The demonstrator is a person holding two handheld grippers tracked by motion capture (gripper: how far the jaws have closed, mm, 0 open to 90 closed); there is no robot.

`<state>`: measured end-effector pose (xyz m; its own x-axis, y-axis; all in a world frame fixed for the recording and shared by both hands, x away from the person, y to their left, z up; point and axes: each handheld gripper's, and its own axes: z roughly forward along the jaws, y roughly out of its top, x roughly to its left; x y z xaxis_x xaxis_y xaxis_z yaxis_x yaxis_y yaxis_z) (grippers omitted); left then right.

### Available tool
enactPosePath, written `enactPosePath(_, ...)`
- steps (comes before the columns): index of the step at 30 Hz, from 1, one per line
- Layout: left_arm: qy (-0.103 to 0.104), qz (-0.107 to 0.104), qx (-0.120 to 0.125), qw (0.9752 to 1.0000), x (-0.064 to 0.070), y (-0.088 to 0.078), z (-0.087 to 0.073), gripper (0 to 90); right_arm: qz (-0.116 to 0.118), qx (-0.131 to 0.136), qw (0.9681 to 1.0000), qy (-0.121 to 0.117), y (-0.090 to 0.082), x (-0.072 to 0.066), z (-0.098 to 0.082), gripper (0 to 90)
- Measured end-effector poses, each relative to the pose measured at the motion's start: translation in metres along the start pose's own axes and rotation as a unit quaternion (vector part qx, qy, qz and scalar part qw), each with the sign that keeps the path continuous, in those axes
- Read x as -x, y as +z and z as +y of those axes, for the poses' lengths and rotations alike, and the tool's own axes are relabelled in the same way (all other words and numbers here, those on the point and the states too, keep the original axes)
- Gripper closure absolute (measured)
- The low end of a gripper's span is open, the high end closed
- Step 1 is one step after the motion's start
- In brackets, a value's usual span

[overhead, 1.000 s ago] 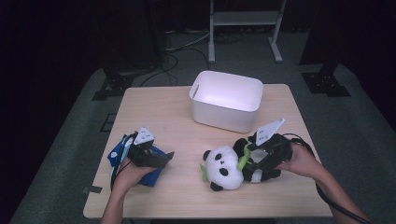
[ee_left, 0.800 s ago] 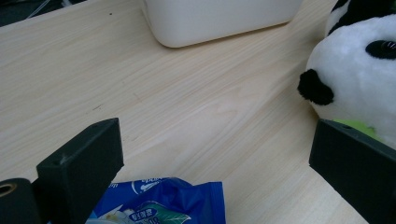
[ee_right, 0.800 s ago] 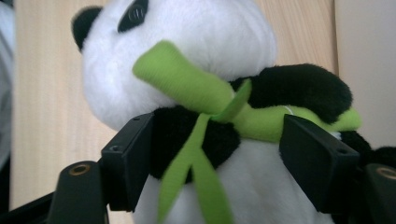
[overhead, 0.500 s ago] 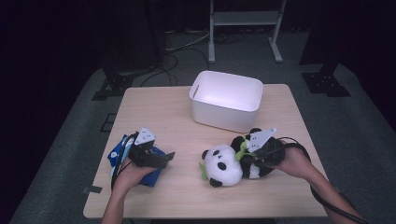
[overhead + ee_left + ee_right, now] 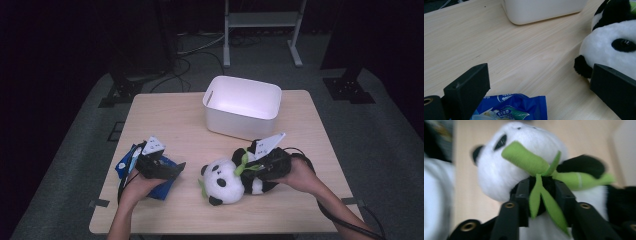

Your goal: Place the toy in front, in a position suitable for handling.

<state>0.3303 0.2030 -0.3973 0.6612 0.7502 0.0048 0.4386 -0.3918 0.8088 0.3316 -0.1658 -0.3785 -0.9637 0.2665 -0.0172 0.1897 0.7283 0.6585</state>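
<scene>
The plush panda (image 5: 227,181) lies on its side on the desk (image 5: 170,120), in front of the white bin (image 5: 242,106) and a little apart from it, its white head toward the person's left. The right hand-held gripper (image 5: 248,169) has just been closing, and in the right gripper view its two black jaws pinch the panda's dark neck where the green felt bamboo sprig (image 5: 537,167) is fixed, so it holds the toy. The right hand (image 5: 295,172) sits behind that gripper, on the side of the panda away from the blue packet. Farther from the bin, to the panda's left, the blue snack packet (image 5: 131,165) lies flat on the desk. The left hand-held gripper (image 5: 172,171) rests over that packet with its jaws standing wide, nothing between them but bare desk, pointing toward the panda's head.
</scene>
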Motion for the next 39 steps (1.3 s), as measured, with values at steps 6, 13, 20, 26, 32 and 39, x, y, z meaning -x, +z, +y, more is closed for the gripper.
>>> enactPosePath(6, 0.000, -0.001, -0.001, 1.0000, 0.000, -0.001, 0.000, 1.6, 0.025, 0.010, 0.9995, 0.020, -0.013, 0.005, 0.004, 43.0)
enactPosePath(13, 0.000, -0.006, -0.007, 1.0000, 0.001, 0.001, 0.000, 1.7, 0.014, 0.005, 0.9997, 0.019, -0.025, 0.018, 0.006, 36.8)
enactPosePath(20, 0.001, -0.008, -0.011, 0.9999, -0.002, 0.001, -0.002, 1.7, 0.035, -0.019, 0.9989, 0.022, -0.009, 0.025, -0.007, 35.4)
enactPosePath(26, 0.002, -0.012, -0.014, 0.9998, -0.003, 0.001, -0.003, 1.8, 0.032, -0.017, 0.9993, 0.007, -0.008, 0.021, -0.016, 35.9)
enactPosePath(32, 0.004, -0.013, -0.017, 0.9998, -0.005, 0.000, -0.004, 3.9, 0.026, -0.002, 0.9997, 0.000, -0.008, 0.018, -0.021, 35.8)
enactPosePath(39, 0.005, -0.010, -0.018, 0.9998, -0.011, -0.004, -0.004, 4.8, 0.022, 0.021, 0.9995, -0.003, -0.008, 0.018, -0.028, 35.6)
